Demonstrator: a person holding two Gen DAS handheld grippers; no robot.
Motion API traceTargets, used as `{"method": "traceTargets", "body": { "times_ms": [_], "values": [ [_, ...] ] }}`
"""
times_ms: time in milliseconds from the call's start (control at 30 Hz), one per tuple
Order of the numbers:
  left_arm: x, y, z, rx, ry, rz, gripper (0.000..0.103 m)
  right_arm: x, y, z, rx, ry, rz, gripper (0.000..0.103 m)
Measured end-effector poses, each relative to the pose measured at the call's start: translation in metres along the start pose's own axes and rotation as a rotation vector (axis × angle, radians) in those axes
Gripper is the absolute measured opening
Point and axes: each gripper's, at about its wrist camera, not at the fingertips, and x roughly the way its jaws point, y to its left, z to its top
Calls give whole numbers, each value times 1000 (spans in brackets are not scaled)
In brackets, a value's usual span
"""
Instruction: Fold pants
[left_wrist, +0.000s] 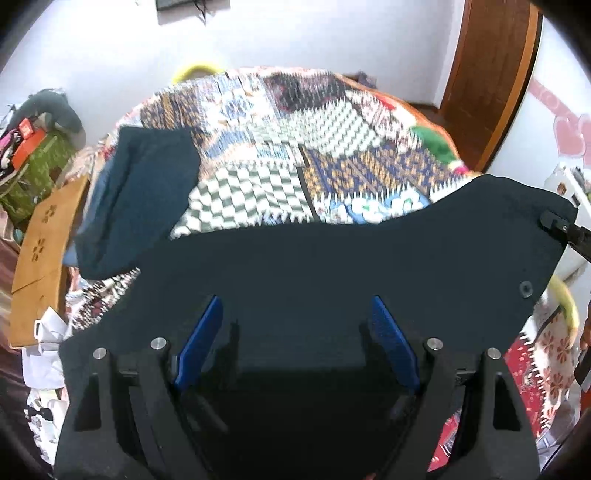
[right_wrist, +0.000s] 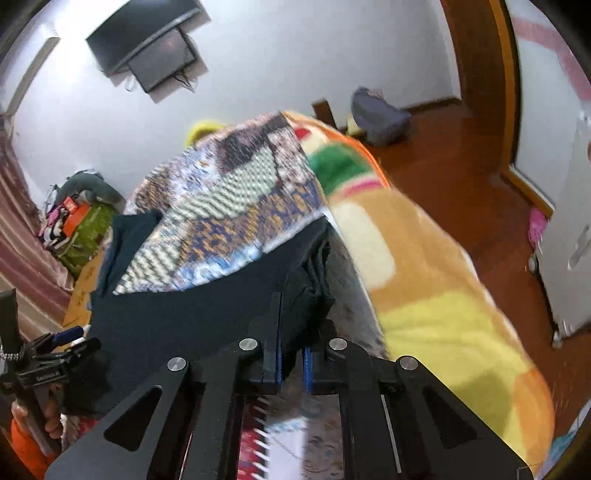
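Note:
Dark navy pants (left_wrist: 332, 266) lie across a bed with a patchwork cover (left_wrist: 280, 147). One leg (left_wrist: 140, 192) runs up the left side. My left gripper (left_wrist: 295, 332) is open, its blue pads (left_wrist: 201, 343) spread wide over the pants. My right gripper (right_wrist: 293, 332) is shut on a bunched edge of the pants (right_wrist: 310, 280) at the bed's right side, and its tip shows in the left wrist view (left_wrist: 557, 225). The pants' flat part shows in the right wrist view (right_wrist: 192, 317). The left gripper shows at that view's left edge (right_wrist: 55, 354).
An orange and yellow blanket (right_wrist: 436, 295) hangs off the bed's right side above a wood floor (right_wrist: 461, 155). A wooden board (left_wrist: 44, 258) and a pile of things (left_wrist: 33, 155) stand left. A door (left_wrist: 487, 74) and a bag (right_wrist: 380, 118) are beyond.

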Motion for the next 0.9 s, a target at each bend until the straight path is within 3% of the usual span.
{"method": "traceTargets", "body": {
  "times_ms": [267,500,700,900],
  "values": [
    [-72,29,-3,-48,-181,45,96,-27,72,34,-125,-115,100,7],
    [-124,66,-21,-112,-284,85,101,-28,151,51,-240,-142,239,7],
    [-145,97,-45,-176,-300,118,102,-3,223,33,-357,-69,346,7],
    [-146,126,-73,-247,-256,160,102,45,274,-26,-494,109,393,7]
  ]
}}
